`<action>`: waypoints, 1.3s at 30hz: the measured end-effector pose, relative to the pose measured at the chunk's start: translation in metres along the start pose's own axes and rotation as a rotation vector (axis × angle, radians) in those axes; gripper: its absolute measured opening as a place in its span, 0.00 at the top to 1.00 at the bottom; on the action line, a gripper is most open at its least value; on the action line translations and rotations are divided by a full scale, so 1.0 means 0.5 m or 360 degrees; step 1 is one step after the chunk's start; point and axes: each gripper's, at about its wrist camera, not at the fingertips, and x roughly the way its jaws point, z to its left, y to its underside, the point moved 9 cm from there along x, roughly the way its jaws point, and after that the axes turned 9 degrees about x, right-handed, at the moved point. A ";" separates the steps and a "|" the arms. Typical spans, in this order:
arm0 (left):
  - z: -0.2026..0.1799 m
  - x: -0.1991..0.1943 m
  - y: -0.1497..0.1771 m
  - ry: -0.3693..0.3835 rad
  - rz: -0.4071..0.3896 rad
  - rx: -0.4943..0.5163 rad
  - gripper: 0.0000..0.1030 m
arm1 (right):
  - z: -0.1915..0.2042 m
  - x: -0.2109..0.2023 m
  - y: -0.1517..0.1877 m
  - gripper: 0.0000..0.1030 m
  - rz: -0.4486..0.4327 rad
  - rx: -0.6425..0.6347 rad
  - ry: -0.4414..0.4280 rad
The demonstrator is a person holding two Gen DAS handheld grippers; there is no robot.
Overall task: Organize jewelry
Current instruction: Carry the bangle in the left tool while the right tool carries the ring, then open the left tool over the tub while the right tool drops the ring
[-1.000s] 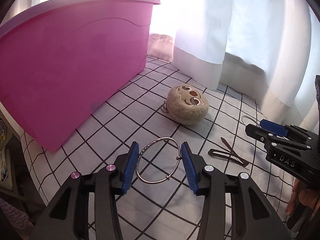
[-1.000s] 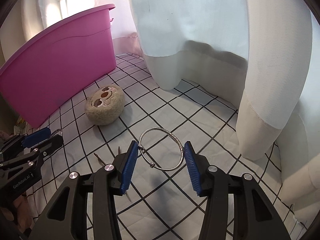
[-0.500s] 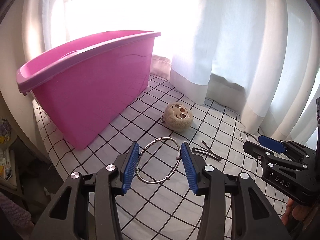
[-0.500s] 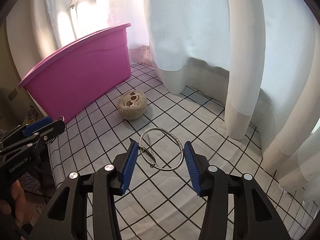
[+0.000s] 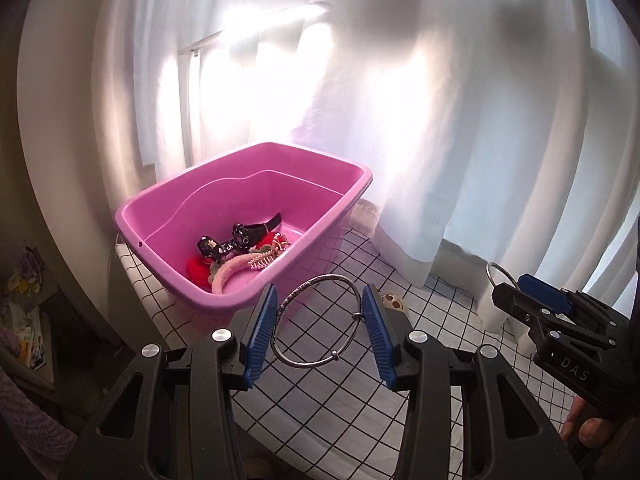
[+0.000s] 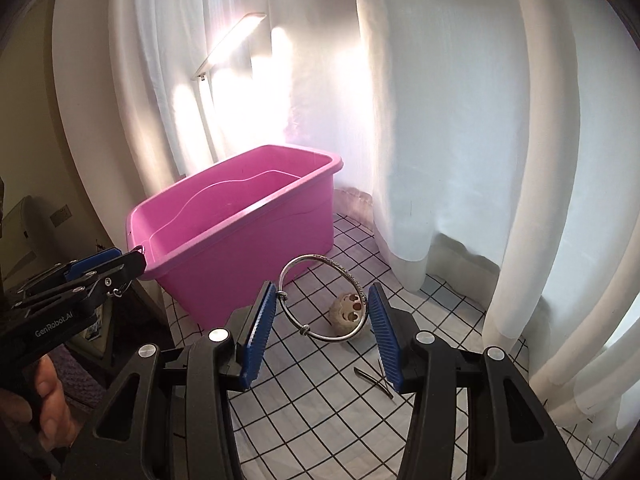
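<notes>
My left gripper [image 5: 320, 330] is shut on a silver bangle [image 5: 298, 363], held high above the checked cloth in front of the pink tub [image 5: 172, 280]. My right gripper [image 6: 322, 330] is shut on a second silver bangle [image 6: 338, 270], also held in the air. The tub also shows in the right wrist view [image 6: 240, 248]. Inside it lie a black watch [image 5: 248, 234], a pink headband [image 5: 230, 272], a red item [image 5: 197, 269] and other pieces. Each gripper shows in the other's view, the right one [image 5: 536, 300] at the right edge and the left one [image 6: 104, 264] at the left.
A beige plush face [image 6: 348, 314] and dark hair clips [image 6: 378, 380] lie on the checked cloth [image 6: 304, 400]. White curtains [image 6: 460, 120] hang behind and to the right. The table's left edge drops to clutter [image 5: 24, 320] below.
Both grippers have risen well above the table with their bangles. The tub's inside has come into the left wrist view, and the plush and clips have shrunk below.
</notes>
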 end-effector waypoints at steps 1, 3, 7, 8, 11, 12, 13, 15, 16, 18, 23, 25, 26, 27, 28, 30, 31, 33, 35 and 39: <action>0.017 -0.001 -0.017 0.0002 -0.0021 -0.0002 0.58 | 0.019 0.004 -0.018 0.55 -0.0019 -0.0005 -0.0007; 0.052 -0.001 -0.054 0.0000 -0.0055 0.0018 0.58 | 0.052 0.016 -0.055 0.55 -0.0054 -0.0007 -0.0020; 0.136 0.012 -0.130 -0.0007 -0.0114 0.0057 0.58 | 0.120 0.069 -0.129 0.55 -0.0090 -0.0035 -0.0047; 0.160 0.021 -0.146 -0.0012 -0.0118 0.0064 0.58 | 0.139 0.087 -0.142 0.55 -0.0095 -0.0046 -0.0049; 0.226 0.059 -0.185 -0.0004 -0.0091 0.0071 0.58 | 0.185 0.136 -0.182 0.55 -0.0096 -0.0060 -0.0066; 0.247 0.073 -0.196 0.0002 -0.0081 0.0076 0.58 | 0.201 0.156 -0.192 0.55 -0.0090 -0.0063 -0.0071; 0.264 0.085 -0.207 -0.0002 -0.0076 0.0083 0.58 | 0.215 0.176 -0.201 0.55 -0.0080 -0.0064 -0.0075; 0.301 0.111 -0.221 -0.0014 -0.0056 0.0108 0.58 | 0.244 0.216 -0.212 0.55 -0.0047 -0.0066 -0.0077; 0.314 0.129 -0.224 -0.0008 -0.0034 0.0120 0.58 | 0.256 0.237 -0.216 0.55 -0.0029 -0.0069 -0.0075; 0.331 0.162 -0.221 0.0018 0.0021 0.0134 0.58 | 0.276 0.280 -0.219 0.55 0.0017 -0.0079 -0.0066; 0.348 0.243 -0.193 0.0100 0.0169 0.0161 0.58 | 0.296 0.367 -0.202 0.55 0.0155 -0.0097 -0.0002; 0.355 0.268 -0.177 0.0121 0.0221 0.0164 0.58 | 0.293 0.400 -0.192 0.55 0.0220 -0.0090 0.0029; 0.357 0.280 -0.171 0.0128 0.0246 0.0165 0.58 | 0.291 0.415 -0.187 0.55 0.0252 -0.0079 0.0042; 0.359 0.290 -0.164 0.0134 0.0268 0.0164 0.58 | 0.288 0.432 -0.182 0.55 0.0285 -0.0068 0.0053; 0.360 0.301 -0.158 0.0140 0.0292 0.0166 0.58 | 0.286 0.448 -0.178 0.55 0.0320 -0.0059 0.0064; 0.363 0.320 -0.147 0.0144 0.0341 0.0168 0.58 | 0.281 0.473 -0.170 0.55 0.0378 -0.0051 0.0107; 0.364 0.328 -0.142 0.0145 0.0363 0.0169 0.58 | 0.276 0.482 -0.165 0.55 0.0406 -0.0044 0.0124; 0.368 0.344 -0.135 0.0148 0.0404 0.0166 0.58 | 0.268 0.499 -0.158 0.55 0.0447 -0.0021 0.0151; 0.369 0.351 -0.131 0.0151 0.0425 0.0166 0.57 | 0.262 0.507 -0.151 0.55 0.0472 -0.0007 0.0176; 0.373 0.362 -0.125 0.0142 0.0453 0.0169 0.56 | 0.254 0.519 -0.143 0.55 0.0510 0.0018 0.0203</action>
